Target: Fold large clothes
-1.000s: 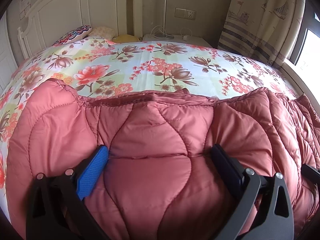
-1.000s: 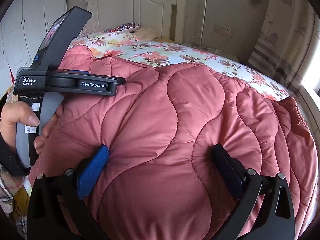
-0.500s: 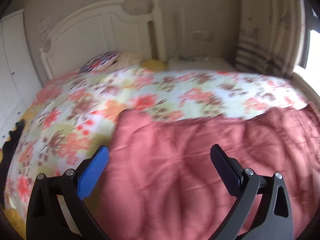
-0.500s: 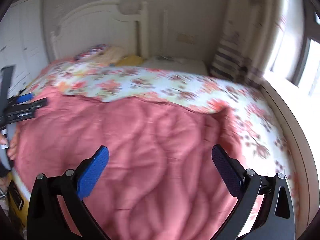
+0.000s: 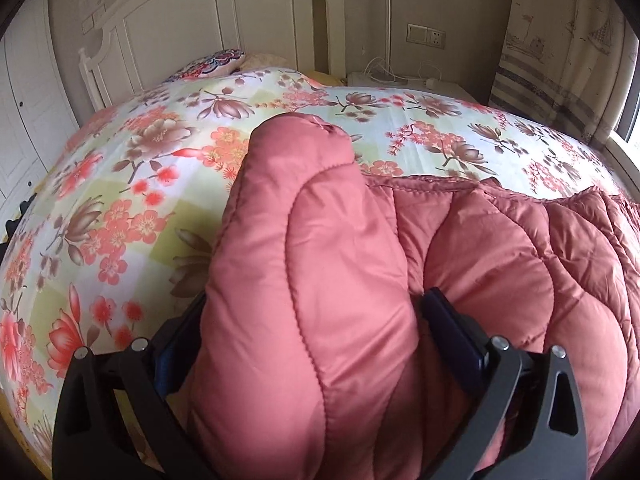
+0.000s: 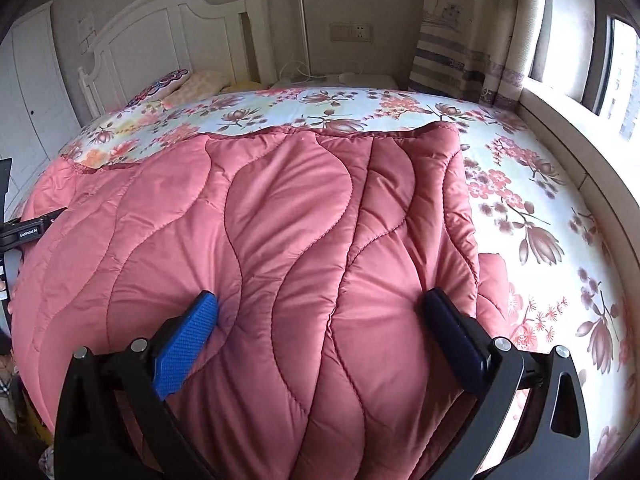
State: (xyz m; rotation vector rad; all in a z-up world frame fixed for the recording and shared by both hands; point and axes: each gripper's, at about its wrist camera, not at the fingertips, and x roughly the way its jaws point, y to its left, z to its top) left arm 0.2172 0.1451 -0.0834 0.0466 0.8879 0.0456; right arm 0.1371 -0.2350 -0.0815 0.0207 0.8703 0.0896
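A puffy pink quilted coat (image 5: 500, 272) lies across the near half of a floral bedsheet (image 5: 132, 184). One thick fold of it stands up between the fingers of my left gripper (image 5: 316, 320) and hides most of the blue left pad. The jaws stay wide apart, so the left gripper is open. In the right wrist view the coat (image 6: 288, 208) spreads flat, its right edge folded over. My right gripper (image 6: 320, 320) is open too, fingers pressed into the padding on either side of a bulge. The left gripper's body (image 6: 24, 232) shows at the far left edge.
A white headboard (image 5: 180, 20) and pillows (image 5: 220, 62) stand at the bed's far end, with a nightstand (image 5: 404, 80) and wall socket beyond. Curtains (image 6: 472, 40) and a window sill (image 6: 580, 152) run along the right. A white wardrobe (image 5: 24, 120) is on the left.
Both grippers swung up and outward half a second ago, then came back down onto the coat. A thick fold now stands between the left fingers, and the coat's right edge lies folded over.
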